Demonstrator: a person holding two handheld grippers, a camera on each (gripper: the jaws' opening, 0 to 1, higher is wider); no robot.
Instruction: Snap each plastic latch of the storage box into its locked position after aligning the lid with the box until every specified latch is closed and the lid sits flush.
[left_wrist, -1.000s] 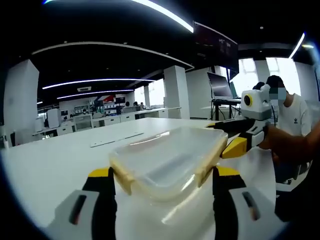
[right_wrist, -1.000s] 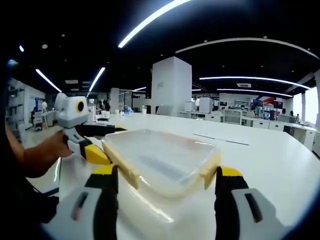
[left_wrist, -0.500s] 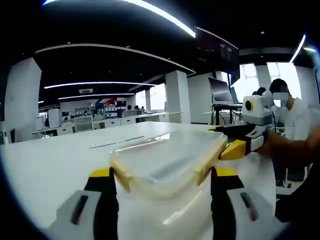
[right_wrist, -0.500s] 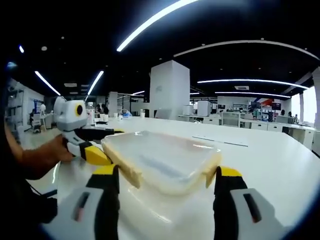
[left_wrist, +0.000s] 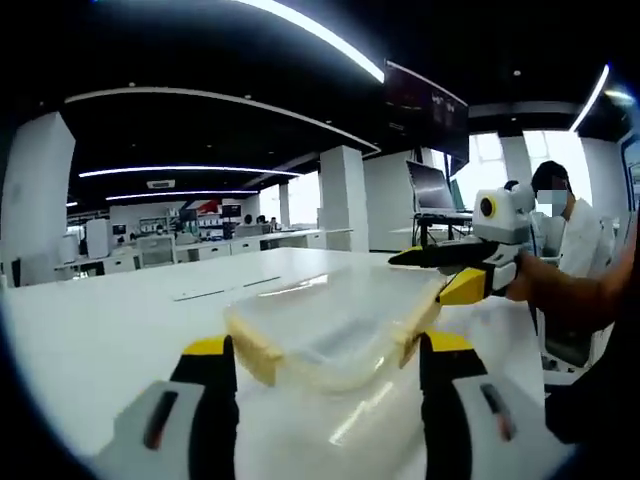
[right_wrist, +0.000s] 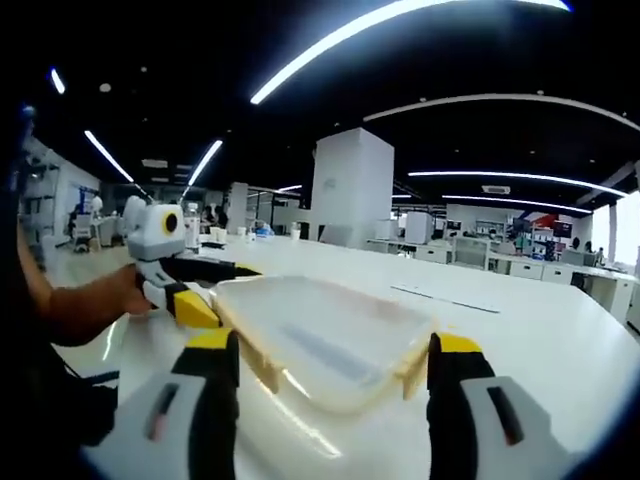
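**Clear box on a white table, a gripper at each end**

A big open-plan office, dark ceiling crossed by long curved light strips, white pillars, rows of desks far back. Up front, a broad, glossy white table (left_wrist: 120, 320) throwing soft reflections.

On it sits one storage box (left_wrist: 335, 325), translucent plastic, rectangular with rounded corners, its clear lid (right_wrist: 320, 330) lying on top. Pale yellow latches hang at the corners: two show in the left gripper view, one at the near left (left_wrist: 252, 352), one at the near right, and two again in the right gripper view. Whether any latch is snapped down, I cannot tell.

Two grippers are in play. The left gripper (left_wrist: 325, 365) has its black-and-yellow jaws spread wide, one on either side of the box's near end, not pinching it. In the right gripper view, the right gripper (right_wrist: 325, 365) is spread the same way across the opposite end. Each shows up in the other's picture too, yellow-tipped with a white housing, gripped by a hand (right_wrist: 95, 305) and sitting just beside the box's far corner.

Plenty of bare tabletop around the box, on its long sides. A seated person in a white shirt (left_wrist: 580, 240) is off beyond the table edge.
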